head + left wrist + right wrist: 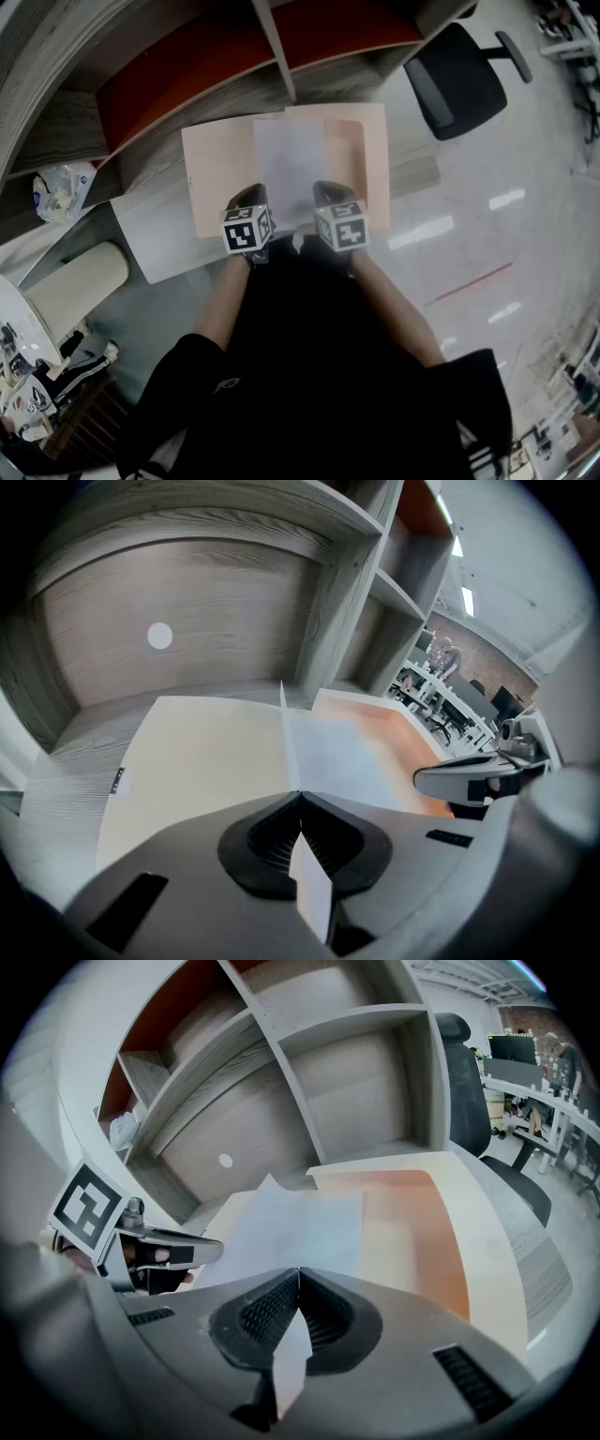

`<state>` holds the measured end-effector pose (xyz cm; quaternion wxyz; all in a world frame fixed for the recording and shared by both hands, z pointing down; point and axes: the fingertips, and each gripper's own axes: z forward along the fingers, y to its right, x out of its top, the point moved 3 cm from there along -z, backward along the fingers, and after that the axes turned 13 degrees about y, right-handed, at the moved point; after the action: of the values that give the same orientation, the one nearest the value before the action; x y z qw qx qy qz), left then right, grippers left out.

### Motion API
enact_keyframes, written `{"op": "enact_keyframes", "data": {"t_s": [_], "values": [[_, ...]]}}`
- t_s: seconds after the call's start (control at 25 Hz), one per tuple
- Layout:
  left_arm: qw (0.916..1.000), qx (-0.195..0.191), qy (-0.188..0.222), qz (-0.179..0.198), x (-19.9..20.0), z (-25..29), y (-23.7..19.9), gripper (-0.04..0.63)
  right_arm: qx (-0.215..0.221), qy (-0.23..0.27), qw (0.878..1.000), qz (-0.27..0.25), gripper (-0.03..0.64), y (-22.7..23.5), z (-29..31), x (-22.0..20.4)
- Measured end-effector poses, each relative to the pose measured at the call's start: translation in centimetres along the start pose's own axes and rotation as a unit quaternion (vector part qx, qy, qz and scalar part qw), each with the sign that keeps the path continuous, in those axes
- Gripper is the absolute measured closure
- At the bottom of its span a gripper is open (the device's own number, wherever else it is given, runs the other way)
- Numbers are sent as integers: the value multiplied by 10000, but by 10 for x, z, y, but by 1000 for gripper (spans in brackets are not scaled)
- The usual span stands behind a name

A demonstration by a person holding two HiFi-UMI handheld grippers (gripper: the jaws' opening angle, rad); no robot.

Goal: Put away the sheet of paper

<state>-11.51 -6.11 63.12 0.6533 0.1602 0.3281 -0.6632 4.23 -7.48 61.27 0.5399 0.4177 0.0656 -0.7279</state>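
We're at a grey wood-grain desk (150, 169) with a grey shelf unit with orange-red back panels (272, 37) on it, and the thing to orient by is the open peach card folder (220, 164) lying flat on the desktop. The shelf unit sits right behind the folder. A black office chair (459, 80) is off past the folder's right side, well apart from it, and a crumpled clear plastic bag (61, 187) sits off to the folder's left.

The white sheet of paper (289, 159) is over the middle of the folder, across its fold. We're holding it by the edge nearest us, at the folder's near side. The left gripper (249, 190) has its jaws pressed together on the sheet's near left corner, with a sliver of paper poking back between the pads. The right gripper (330, 187) is pinched on the near right corner the same way. They sit side by side, apart, with the sheet spanning between them.

The far left corner of the sheet looks a bit lifted off the folder, but with the fisheye we honestly can't be sure how much of it is lying flat.
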Motion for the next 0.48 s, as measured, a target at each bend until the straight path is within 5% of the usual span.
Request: {"op": "enact_keyframes", "data": {"t_s": [0.48], "values": [[9997, -65, -44, -210, 3, 9, 5, 551, -44, -5, 9999, 102, 598, 11, -2, 2]]}}
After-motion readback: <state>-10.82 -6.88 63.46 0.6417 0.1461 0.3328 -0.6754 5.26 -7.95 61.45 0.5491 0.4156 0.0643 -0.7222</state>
